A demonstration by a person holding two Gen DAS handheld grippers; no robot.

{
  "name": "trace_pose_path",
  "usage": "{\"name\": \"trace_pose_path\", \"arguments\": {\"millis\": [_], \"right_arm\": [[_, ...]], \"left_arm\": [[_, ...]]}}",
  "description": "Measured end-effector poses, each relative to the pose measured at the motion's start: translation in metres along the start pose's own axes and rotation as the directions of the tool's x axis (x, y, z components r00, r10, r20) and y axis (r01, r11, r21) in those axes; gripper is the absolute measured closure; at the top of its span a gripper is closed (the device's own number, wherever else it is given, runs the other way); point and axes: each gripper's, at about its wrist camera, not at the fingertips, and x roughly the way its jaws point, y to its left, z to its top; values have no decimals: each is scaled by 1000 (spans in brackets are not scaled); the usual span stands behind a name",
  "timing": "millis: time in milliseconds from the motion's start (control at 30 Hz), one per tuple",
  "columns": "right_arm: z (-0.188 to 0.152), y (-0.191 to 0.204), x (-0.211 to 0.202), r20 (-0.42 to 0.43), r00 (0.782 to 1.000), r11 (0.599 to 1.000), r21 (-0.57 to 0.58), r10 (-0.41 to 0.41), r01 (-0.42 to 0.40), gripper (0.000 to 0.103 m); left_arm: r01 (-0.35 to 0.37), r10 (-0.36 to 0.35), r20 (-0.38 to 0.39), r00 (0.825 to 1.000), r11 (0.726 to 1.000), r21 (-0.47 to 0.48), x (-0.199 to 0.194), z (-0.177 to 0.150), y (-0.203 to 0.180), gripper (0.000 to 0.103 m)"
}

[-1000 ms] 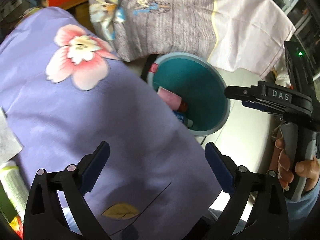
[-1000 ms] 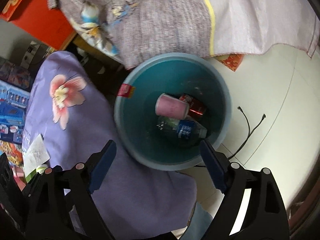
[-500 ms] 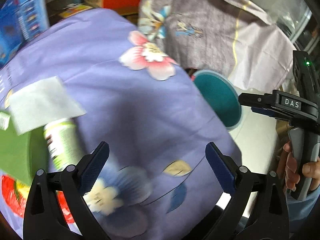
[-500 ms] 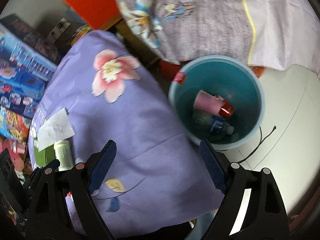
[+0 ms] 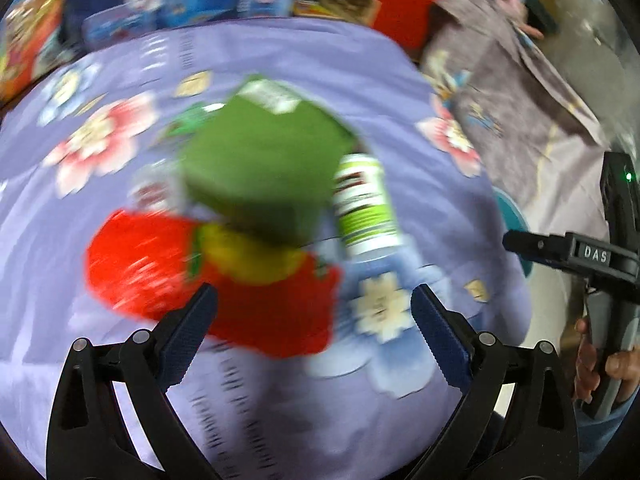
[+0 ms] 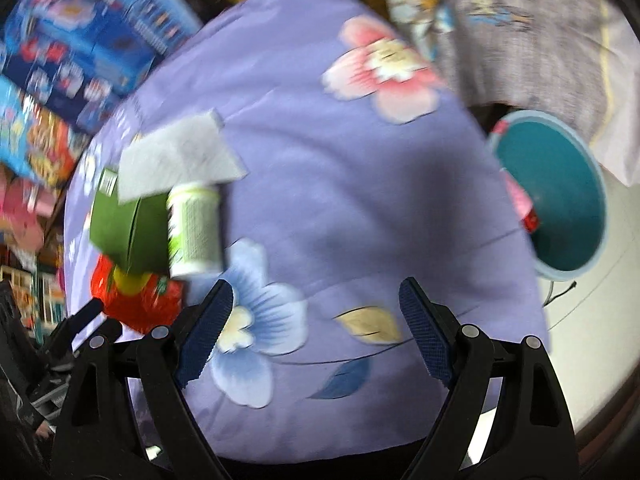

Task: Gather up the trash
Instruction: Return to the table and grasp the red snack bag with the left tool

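Trash lies on a purple flowered cloth (image 5: 280, 400): a red snack bag (image 5: 160, 276), a green box (image 5: 260, 160) and a white-and-green can (image 5: 362, 204). My left gripper (image 5: 314, 320) hangs open above the near edge of the red bag, nothing between its fingers. In the right wrist view the can (image 6: 194, 228), green box (image 6: 120, 224), red bag (image 6: 136, 300) and a white paper sheet (image 6: 180, 156) lie at left. My right gripper (image 6: 316, 328) is open over bare cloth. The teal bin (image 6: 560, 200) stands at right with a pink item inside.
Colourful boxes (image 6: 80, 40) stack beyond the cloth at the far left. A grey patterned cloth (image 6: 520, 20) drapes behind the bin. The right gripper's body and the hand holding it (image 5: 600, 320) show at the right of the left wrist view. White floor with a cable (image 6: 560, 300) lies beside the bin.
Both grippers swung left, away from the bin and over the cloth. The red bag, green box and can came into the middle of the left view; the bin slid to the right edge.
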Motion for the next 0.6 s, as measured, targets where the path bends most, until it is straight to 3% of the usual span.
{"name": "trace_pose_path", "arguments": {"millis": [233, 333, 500, 567, 600], "right_arm": [[-9, 53, 22, -63, 998, 995, -100, -12, 6, 22], [-10, 63, 26, -76, 997, 993, -116, -21, 12, 22], [-9, 67, 31, -89, 995, 993, -117, -39, 28, 22], [-8, 66, 33, -92, 995, 993, -113, -48, 37, 22], [-7, 66, 33, -94, 994, 993, -111, -52, 41, 22]], "left_arm": [[-25, 25, -5, 1000, 989, -146, 0, -18, 62, 6], [-3, -1, -17, 1000, 974, -227, 8, -20, 83, 6], [26, -23, 15, 1000, 956, -291, 16, -12, 91, 7], [29, -21, 32, 999, 957, -288, 18, -8, 88, 11], [32, -23, 35, 999, 959, -281, 19, -7, 86, 26]]}}
